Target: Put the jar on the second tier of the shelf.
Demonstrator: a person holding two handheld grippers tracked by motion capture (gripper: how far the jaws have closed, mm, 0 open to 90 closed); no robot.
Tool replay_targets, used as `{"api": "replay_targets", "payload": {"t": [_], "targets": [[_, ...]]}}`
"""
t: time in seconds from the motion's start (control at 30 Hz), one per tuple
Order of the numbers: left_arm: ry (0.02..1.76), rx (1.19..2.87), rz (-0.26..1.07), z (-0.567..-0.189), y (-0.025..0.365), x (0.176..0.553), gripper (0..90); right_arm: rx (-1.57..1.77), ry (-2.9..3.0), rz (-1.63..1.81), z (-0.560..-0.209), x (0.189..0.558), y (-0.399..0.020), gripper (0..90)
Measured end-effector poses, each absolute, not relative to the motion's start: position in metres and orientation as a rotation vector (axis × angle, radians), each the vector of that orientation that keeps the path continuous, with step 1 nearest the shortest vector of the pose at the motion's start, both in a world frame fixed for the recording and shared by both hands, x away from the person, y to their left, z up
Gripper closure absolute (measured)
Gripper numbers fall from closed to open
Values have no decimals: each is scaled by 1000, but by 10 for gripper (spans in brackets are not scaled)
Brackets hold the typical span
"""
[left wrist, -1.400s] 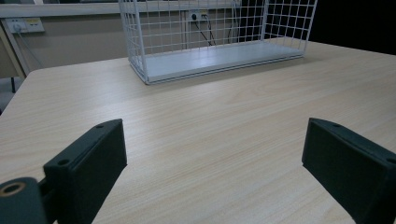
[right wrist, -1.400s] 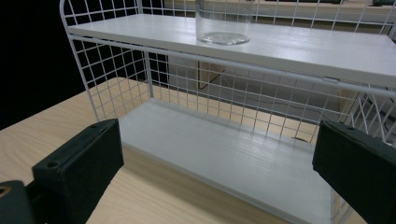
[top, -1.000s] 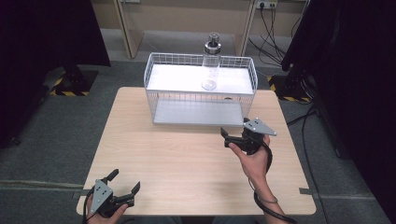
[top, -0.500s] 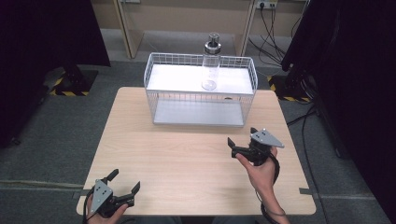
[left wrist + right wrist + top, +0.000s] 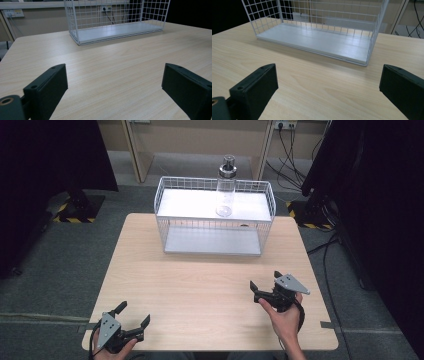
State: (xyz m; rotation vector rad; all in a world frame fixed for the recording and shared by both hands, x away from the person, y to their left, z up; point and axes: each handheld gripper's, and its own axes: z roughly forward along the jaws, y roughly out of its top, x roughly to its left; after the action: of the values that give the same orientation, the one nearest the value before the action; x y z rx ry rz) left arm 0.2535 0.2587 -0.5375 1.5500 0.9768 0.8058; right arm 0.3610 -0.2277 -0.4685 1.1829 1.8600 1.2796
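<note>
The wire basket (image 5: 215, 217) stands at the far middle of the table (image 5: 210, 290), and I use it as the landmark. A clear bottle (image 5: 225, 195) with a dark cap stands upright at the basket's back wall, toward its right end; from the high view I cannot tell surely if it is inside the basket or just behind it.

The right gripper (image 5: 266, 289) is in front of the basket's right end, well apart from it, and it holds nothing; its 2 jaws are spread wide, as the right gripper view also shows. The left gripper (image 5: 134, 316) rests near the table's front edge, far in front of the basket's left end, jaws also spread and empty.

I judge that the step in hand is a reach with the right gripper toward the bottle. To do it well, the gripper should rise above the basket's front rim, come down over the bottle, and keep the jaws spread until they stand on both sides of the clear body. Closing gently there should avoid tipping it against the wires.
</note>
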Motion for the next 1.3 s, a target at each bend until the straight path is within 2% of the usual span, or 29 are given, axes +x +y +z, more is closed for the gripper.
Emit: {"api": "replay_targets", "payload": {"t": [0.47, 1.3], "targets": [[977, 1549, 807, -538, 258, 253, 59, 1260, 1867, 1239, -503, 346, -244, 22], [978, 1547, 809, -538, 258, 253, 59, 1298, 1824, 1238, -524, 338, -254, 23]]}}
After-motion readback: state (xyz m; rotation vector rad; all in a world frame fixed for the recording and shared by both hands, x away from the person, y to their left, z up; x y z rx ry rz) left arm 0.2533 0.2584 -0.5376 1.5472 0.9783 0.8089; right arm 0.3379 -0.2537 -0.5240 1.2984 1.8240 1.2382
